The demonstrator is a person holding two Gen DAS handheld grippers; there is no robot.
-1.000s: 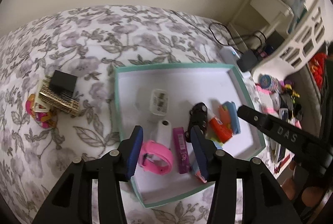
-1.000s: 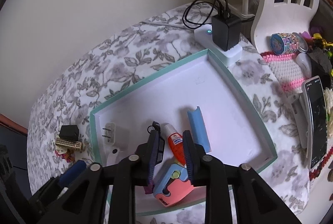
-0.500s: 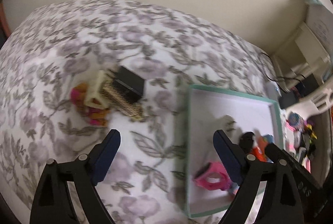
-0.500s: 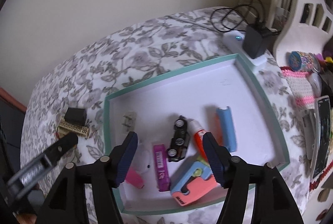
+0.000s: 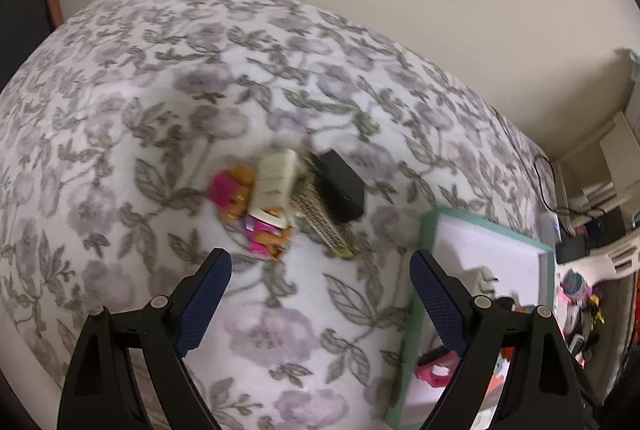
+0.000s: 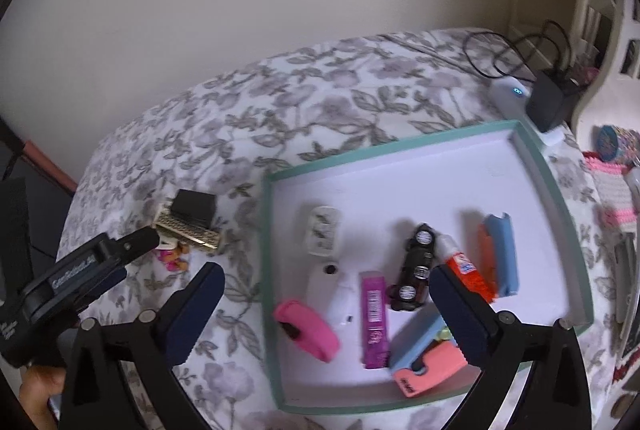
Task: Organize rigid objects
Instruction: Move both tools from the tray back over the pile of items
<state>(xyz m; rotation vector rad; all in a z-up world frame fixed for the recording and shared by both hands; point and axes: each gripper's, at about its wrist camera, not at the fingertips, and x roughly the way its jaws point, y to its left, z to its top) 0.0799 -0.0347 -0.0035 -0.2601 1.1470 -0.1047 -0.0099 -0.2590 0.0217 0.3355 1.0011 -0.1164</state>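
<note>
A small heap lies on the floral cloth: a black block (image 5: 339, 186) on a gold studded bar (image 5: 322, 226), a cream block (image 5: 274, 182) and a pink-orange toy (image 5: 232, 192). My left gripper (image 5: 320, 300) is open and empty, just short of the heap. The teal-rimmed white tray (image 6: 460, 136) holds a black toy car (image 6: 416, 268), a purple bar (image 6: 374, 314), a pink watch (image 6: 306, 324), a white plug (image 6: 322, 232), a glue tube (image 6: 466, 270) and a blue piece (image 6: 502, 254). My right gripper (image 6: 326, 310) is open and empty above the tray's near left part.
A white power strip with a black charger (image 6: 550, 102) and cable sits behind the tray. A white shelf (image 6: 608, 30) and cluttered small things (image 6: 616, 166) stand at the right. The left gripper's body (image 6: 80, 270) shows left of the tray. The wall runs behind.
My left gripper swung left from the tray to the heap and opened wide. My right gripper opened, pulled back and shifted left; the toy car now lies free in the tray.
</note>
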